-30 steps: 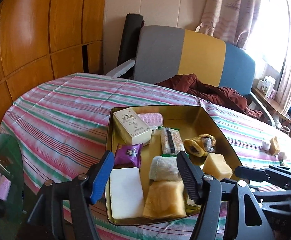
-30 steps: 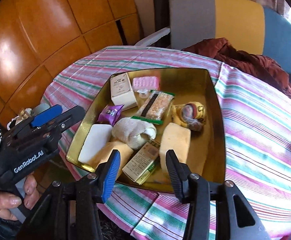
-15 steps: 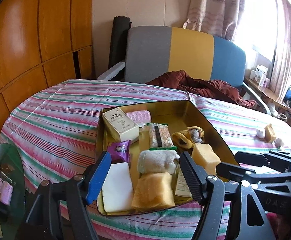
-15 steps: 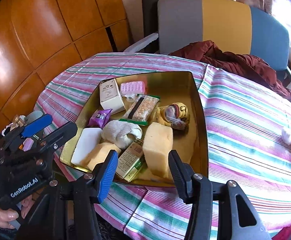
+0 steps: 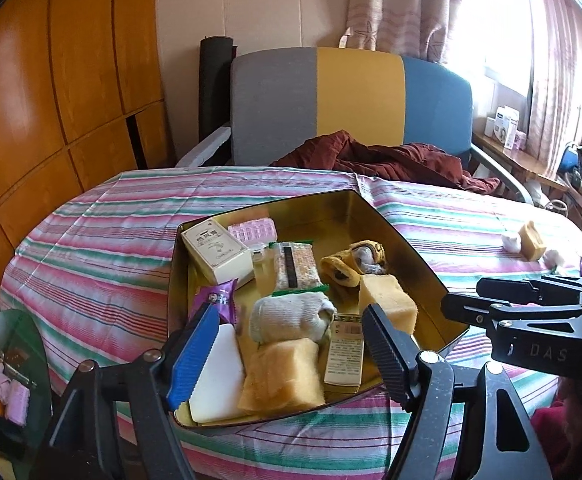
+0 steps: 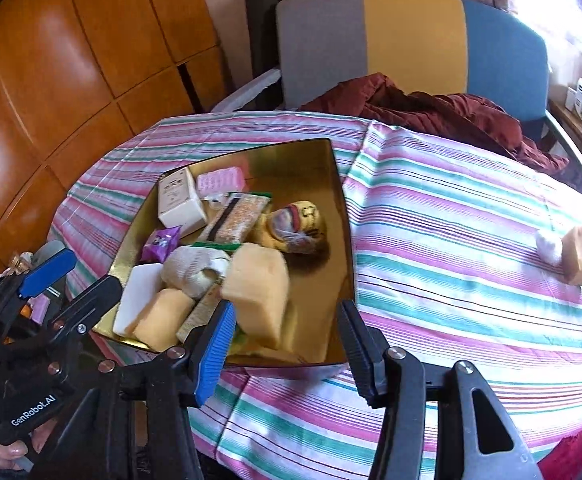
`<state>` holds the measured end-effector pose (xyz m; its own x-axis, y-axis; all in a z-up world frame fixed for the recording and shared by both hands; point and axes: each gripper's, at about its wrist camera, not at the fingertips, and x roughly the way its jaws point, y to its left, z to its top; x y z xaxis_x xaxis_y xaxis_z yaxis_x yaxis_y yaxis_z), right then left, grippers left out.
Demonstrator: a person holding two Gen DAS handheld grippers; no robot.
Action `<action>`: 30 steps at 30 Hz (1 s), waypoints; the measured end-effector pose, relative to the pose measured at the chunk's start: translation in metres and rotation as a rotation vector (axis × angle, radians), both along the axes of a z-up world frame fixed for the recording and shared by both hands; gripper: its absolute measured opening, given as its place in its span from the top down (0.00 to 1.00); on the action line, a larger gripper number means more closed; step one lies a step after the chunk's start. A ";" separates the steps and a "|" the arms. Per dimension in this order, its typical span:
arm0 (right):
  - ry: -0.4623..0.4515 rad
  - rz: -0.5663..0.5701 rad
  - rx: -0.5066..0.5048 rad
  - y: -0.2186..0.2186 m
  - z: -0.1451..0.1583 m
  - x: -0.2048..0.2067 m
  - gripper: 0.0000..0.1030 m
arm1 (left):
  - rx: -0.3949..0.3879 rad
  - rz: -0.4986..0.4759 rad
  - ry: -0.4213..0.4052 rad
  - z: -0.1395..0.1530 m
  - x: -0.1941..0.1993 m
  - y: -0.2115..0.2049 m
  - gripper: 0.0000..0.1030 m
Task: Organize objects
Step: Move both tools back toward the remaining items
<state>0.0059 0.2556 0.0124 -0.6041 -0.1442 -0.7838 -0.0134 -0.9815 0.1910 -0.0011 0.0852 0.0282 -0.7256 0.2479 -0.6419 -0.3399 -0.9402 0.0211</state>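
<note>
Striped table: left tool opening, right tool parted, both empty.

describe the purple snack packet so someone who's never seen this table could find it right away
Start at the gold tray on the striped tablecloth. Along its left side, the purple snack packet lies between the cream box and the white block. It is the only purple, shiny wrapper there.

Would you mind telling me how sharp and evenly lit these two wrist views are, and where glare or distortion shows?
Left wrist view: sharp, the window blown out at upper right, fisheye bending the wooden wall panels. Right wrist view: softer, the yellow sponge in the gold tray smeared by motion blur, glare patches on the wall panels, the top right corner washed white.
</note>
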 end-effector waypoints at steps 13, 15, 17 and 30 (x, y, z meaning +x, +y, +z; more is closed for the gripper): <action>-0.027 -0.117 0.046 0.055 -0.005 0.003 0.48 | -0.043 -0.035 0.036 0.006 0.002 0.018 0.26; -0.024 -0.135 0.061 0.066 -0.002 0.004 0.48 | -0.046 -0.039 0.038 0.007 0.002 0.020 0.26; -0.023 -0.157 0.078 0.078 0.001 0.004 0.48 | -0.048 -0.041 0.040 0.008 0.002 0.022 0.26; 0.007 -0.314 0.131 0.154 0.020 0.012 0.48 | -0.075 -0.082 0.035 0.006 0.005 0.039 0.26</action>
